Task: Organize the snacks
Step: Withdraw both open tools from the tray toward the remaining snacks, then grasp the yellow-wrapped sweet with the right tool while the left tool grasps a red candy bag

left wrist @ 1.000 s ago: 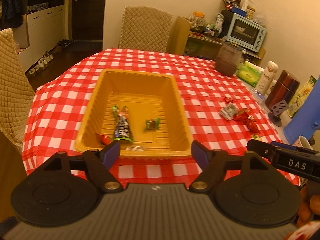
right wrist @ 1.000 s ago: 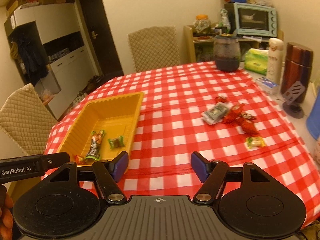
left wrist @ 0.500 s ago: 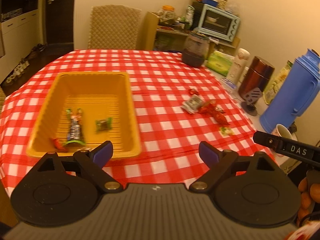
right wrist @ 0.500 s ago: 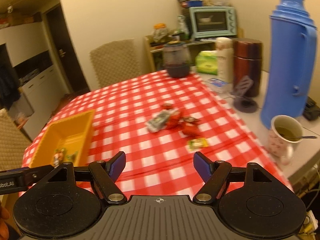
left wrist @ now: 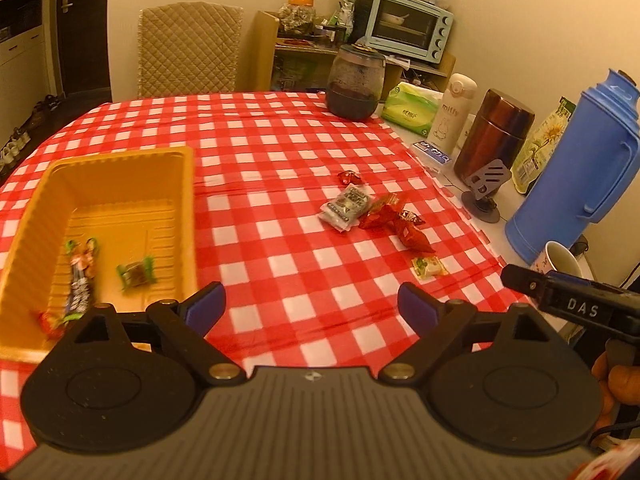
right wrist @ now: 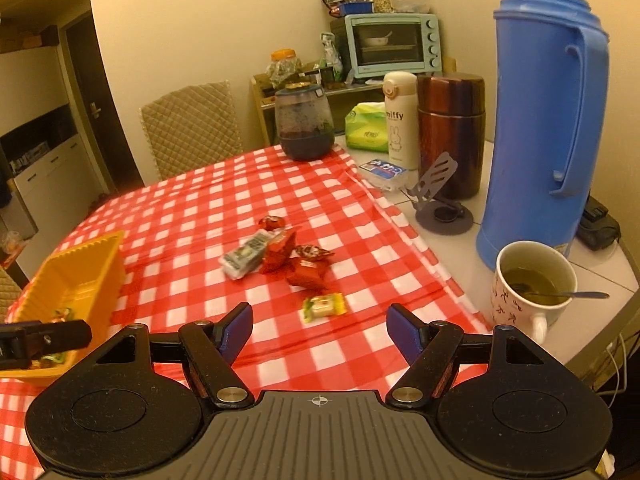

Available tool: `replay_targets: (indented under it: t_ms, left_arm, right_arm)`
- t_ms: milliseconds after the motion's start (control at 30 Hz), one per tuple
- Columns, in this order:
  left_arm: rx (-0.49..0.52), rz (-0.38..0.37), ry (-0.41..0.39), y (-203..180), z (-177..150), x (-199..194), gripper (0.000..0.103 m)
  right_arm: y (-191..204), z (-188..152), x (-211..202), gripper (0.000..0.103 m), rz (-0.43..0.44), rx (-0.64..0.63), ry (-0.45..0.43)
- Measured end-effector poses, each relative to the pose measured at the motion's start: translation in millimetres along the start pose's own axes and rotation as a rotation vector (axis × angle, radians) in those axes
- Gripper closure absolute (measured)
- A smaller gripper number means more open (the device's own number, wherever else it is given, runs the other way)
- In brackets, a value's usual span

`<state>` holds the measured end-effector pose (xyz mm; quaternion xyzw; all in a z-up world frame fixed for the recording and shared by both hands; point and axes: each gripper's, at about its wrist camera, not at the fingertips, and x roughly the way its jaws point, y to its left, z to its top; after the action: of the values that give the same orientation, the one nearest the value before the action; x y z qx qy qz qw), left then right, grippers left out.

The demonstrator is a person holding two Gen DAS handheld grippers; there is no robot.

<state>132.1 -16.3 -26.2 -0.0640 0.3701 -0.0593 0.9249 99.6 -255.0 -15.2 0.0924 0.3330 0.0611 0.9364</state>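
Observation:
A yellow tray (left wrist: 188, 200) (right wrist: 96, 252) sits at the left on the red checked tablecloth and holds a long dark candy bar (left wrist: 82, 276) and a green-wrapped sweet (left wrist: 136, 274). Loose snacks lie to its right: a silver packet (left wrist: 346, 207) (right wrist: 245, 255), red wrappers (left wrist: 394, 218) (right wrist: 298, 258) and a small yellow-green candy (left wrist: 429, 267) (right wrist: 324, 307). My left gripper (left wrist: 312, 308) is open and empty above the cloth beside the tray. My right gripper (right wrist: 320, 328) is open and empty, just short of the yellow-green candy.
Along the table's right edge stand a blue thermos (right wrist: 548, 120), a mug of tea with a spoon (right wrist: 532, 284), a brown canister (right wrist: 452, 132), a white bottle (right wrist: 400, 120), a phone stand (right wrist: 440, 204) and a dark jar (right wrist: 304, 120). A padded chair (left wrist: 188, 48) stands behind the table.
Both grippers have swung to the right, from the tray toward the loose snacks. The left jaws have spread wider. The thermos and mug came into the right wrist view.

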Motion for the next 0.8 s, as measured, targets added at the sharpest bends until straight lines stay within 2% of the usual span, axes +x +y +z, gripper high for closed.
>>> replay_targets:
  t_ms: [300,567,700,800]
  left_arm:
    - [0.017,-0.02,0.028,-9,14,56,0.011]
    - [0.033,-0.032,0.06,-12,17,98,0.011]
    - [0.028,-0.041,0.073,-11,17,112,0.011]
    - [0.023,-0.047,0.081,-11,17,120,0.011]
  right_arm:
    - [-5,-6,65,0.029,0.011,-0.066,0.047]
    - [-3,-12,121,0.046,0.007,-0.109,0.082]
    - [-3,-14,140,0.05,-0.006,-0.133,0.092]
    - [-1,-16,147,0.058,-0.016,-0.153,0.095]
